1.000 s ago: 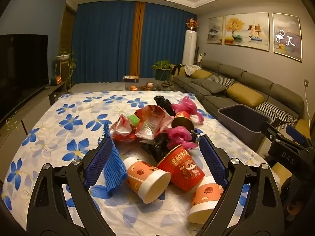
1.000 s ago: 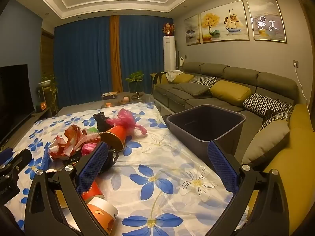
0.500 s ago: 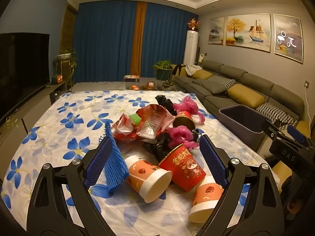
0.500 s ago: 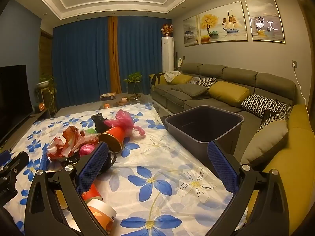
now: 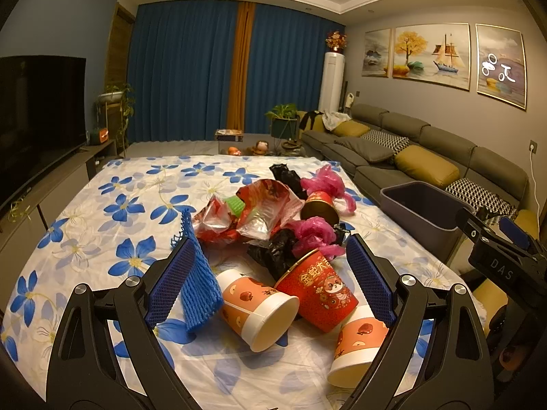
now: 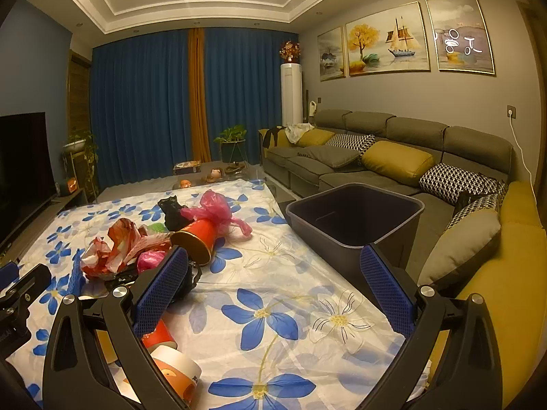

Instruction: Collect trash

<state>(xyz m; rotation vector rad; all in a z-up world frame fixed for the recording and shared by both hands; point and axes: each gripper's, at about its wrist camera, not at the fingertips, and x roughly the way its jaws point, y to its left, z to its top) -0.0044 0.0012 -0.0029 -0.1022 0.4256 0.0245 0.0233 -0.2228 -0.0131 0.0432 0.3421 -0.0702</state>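
A heap of trash lies on the flowered tablecloth [image 5: 102,212]: an orange paper cup [image 5: 259,307], a red paper cup [image 5: 318,290], a second orange cup [image 5: 355,352], a blue foam net [image 5: 198,273], red foil wrappers [image 5: 259,212], black [image 5: 273,256] and pink bags [image 5: 314,235], and a red can [image 5: 321,205]. My left gripper [image 5: 270,280] is open and empty, with the cups between its fingers in view. My right gripper [image 6: 270,294] is open and empty over bare cloth [image 6: 273,273], right of the heap [image 6: 136,253]. A grey bin [image 6: 355,218] stands at the table's right edge.
A grey sofa [image 6: 393,157] with yellow and patterned cushions runs along the right wall behind the bin [image 5: 424,212]. A dark TV [image 5: 37,112] on a low cabinet stands at the left. Blue curtains and potted plants are at the far end.
Both grippers have drifted slightly; the views are almost the same. Nothing was taken hold of or moved on the table.
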